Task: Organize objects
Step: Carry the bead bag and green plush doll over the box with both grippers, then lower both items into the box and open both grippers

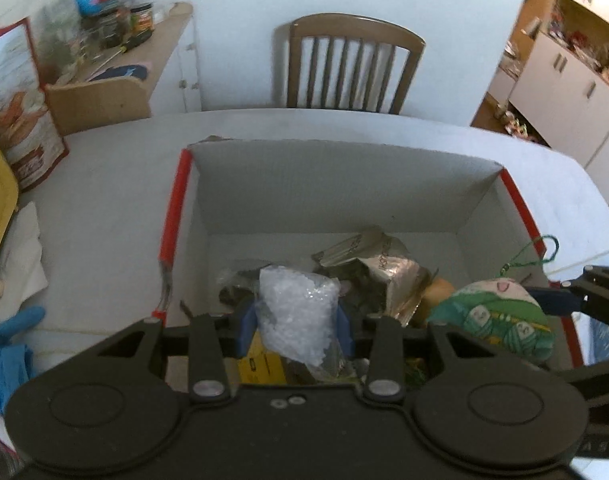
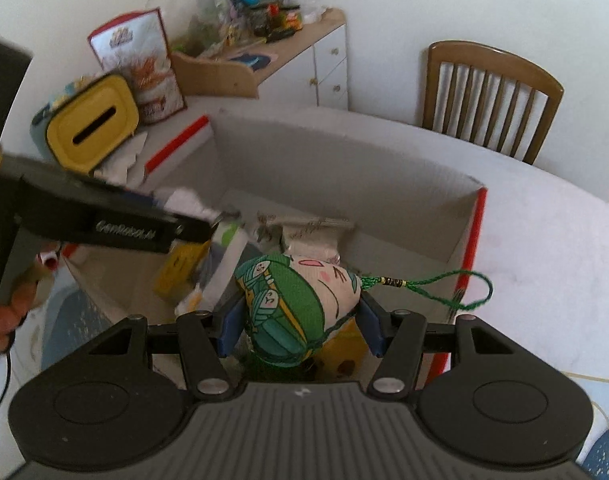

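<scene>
A: A white bench [image 1: 104, 208] is covered by an open cardboard box [image 1: 344, 184], and both held items are poised over it. What could go wrong?

B: The plush charm [image 2: 300, 304], gripped between the fingers of the right gripper [image 2: 300, 328], trails a green cord loop [image 2: 444, 284] across the box's red-edged wall; on release it could be snagged there (or left hanging outside).

A: And the left gripper [image 1: 296, 328]?

B: Its fingers are closed on a clear bag of white granules [image 1: 296, 312] above the clutter. The thin film could be torn if squeezed harder.

A: What stands in the way?

B: A crumpled foil packet [image 1: 380, 268] already fills the floor below. The two grippers are close together, so a collision is possible.
</scene>
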A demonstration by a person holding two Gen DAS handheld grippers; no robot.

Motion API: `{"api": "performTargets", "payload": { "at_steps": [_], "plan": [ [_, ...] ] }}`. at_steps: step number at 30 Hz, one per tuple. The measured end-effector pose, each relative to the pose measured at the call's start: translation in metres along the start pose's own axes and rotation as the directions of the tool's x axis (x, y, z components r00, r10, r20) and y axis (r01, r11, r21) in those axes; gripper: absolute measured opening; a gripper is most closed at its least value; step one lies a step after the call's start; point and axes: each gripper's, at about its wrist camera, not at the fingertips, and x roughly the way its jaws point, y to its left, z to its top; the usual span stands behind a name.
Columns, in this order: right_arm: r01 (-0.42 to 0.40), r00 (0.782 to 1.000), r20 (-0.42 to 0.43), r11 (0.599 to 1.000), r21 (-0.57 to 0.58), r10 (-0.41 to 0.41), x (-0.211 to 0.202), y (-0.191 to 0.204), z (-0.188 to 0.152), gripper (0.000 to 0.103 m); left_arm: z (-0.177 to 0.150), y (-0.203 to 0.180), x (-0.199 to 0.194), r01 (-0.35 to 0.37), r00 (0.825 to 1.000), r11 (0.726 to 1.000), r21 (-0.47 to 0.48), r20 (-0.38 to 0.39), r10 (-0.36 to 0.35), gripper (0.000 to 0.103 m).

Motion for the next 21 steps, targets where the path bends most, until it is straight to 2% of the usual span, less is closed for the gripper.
{"api": "performTargets", "payload": {
  "at_steps": [10, 18, 21],
  "plan": [
    [-0.011, 0.999, -0.034, 0.997, -0.080, 0.008, 0.011, 0.015, -0.012, 0.059, 0.004, -0.002, 0.021, -0.020, 1.000, 0.999, 0.047, -0.020, 0.021, 0.039],
    [-0.016, 0.999, -0.046, 0.998, -0.053, 0.013, 0.015, 0.015, -0.016, 0.060, 0.001, 0.000, 0.031, -0.018, 0.998, 0.999, 0.048, -0.055, 0.021, 0.039],
    [-0.005, 0.999, -0.039, 0.999, -0.046, 0.003, 0.014, 0.014, -0.016, 0.064, 0.001, 0.000, 0.030, -0.015, 0.998, 0.999, 0.044, -0.057, 0.017, 0.042]
  ]
}}
